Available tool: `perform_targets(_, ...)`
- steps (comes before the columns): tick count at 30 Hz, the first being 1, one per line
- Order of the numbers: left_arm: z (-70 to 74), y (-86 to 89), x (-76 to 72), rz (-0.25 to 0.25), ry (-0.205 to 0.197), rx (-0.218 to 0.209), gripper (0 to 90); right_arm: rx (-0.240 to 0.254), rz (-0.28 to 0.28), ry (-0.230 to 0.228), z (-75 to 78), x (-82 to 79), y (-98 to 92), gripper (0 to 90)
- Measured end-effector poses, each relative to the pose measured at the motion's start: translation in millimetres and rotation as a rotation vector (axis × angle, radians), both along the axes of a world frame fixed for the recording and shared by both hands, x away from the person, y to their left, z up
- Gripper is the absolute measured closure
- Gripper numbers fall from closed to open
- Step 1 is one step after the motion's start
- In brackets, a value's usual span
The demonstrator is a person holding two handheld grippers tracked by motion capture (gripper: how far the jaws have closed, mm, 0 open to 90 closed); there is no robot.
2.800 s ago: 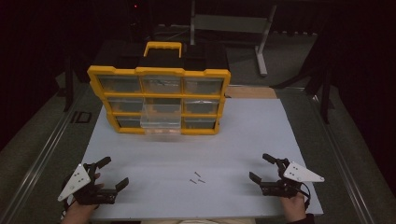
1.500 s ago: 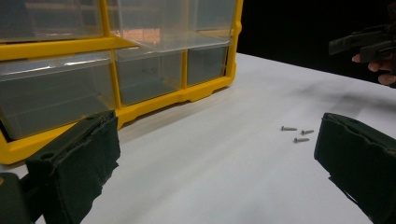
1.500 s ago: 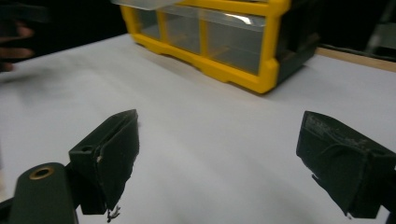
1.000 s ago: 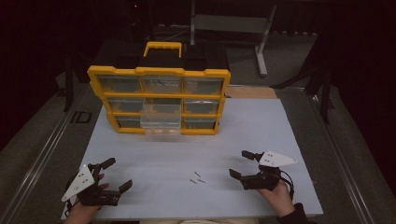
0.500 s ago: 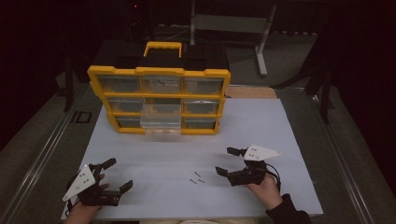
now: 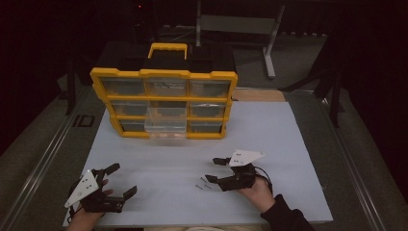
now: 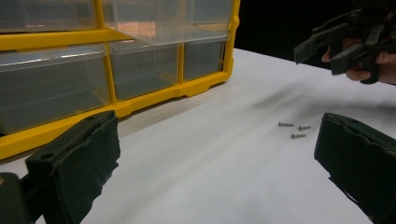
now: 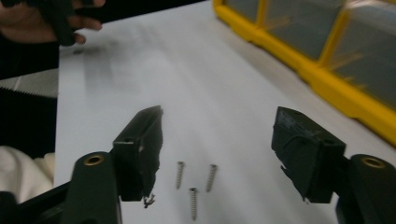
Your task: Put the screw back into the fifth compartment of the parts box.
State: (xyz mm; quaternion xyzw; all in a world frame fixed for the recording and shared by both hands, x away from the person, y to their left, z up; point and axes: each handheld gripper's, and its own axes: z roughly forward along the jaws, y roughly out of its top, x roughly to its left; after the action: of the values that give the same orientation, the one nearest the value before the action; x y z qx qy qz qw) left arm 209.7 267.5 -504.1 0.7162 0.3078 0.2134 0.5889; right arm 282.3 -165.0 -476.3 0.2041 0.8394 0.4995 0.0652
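lying on a white table sheet (image 6: 288, 139) (dark room around), three screws (image 8: 194, 182), right gripper (image 8: 217, 154) narrowing around them without contact, left gripper (image 6: 120, 180) wide

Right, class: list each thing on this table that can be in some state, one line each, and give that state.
Organiser: upright, handle on top.
Middle drawer: pulled out, looks empty.
Other drawers: pushed in.
Screws: three, loose on the table, ungripped.
Right gripper: jaws open around the screws, just been closing.
Left gripper: jaws open, holding nothing.
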Motion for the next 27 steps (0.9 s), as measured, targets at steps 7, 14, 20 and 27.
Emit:
perform_targets(7, 0.1, -0.4, -0.2, -0.003, 0.0, 0.0, 1.1, -0.075, 0.05, 0.024, -17.8, 1.8, 14.9, 52.5)
perform_targets(14, 0.1, -0.3, -0.3, -0.005, 0.001, -0.002, 1.1, -0.145, 0.091, 0.044, -31.5, -1.8, 18.0, 67.4)
perform_targets(20, 0.1, -0.3, -0.3, -0.004, 0.001, -0.002, 1.1, -0.177, 0.099, 0.048, -38.3, -1.7, 15.4, 70.6)
perform_targets(27, -0.1, -0.2, -0.2, -0.005, 0.005, 0.0, 1.1, -0.193, 0.099, 0.064, -44.9, -0.3, 15.0, 71.6)
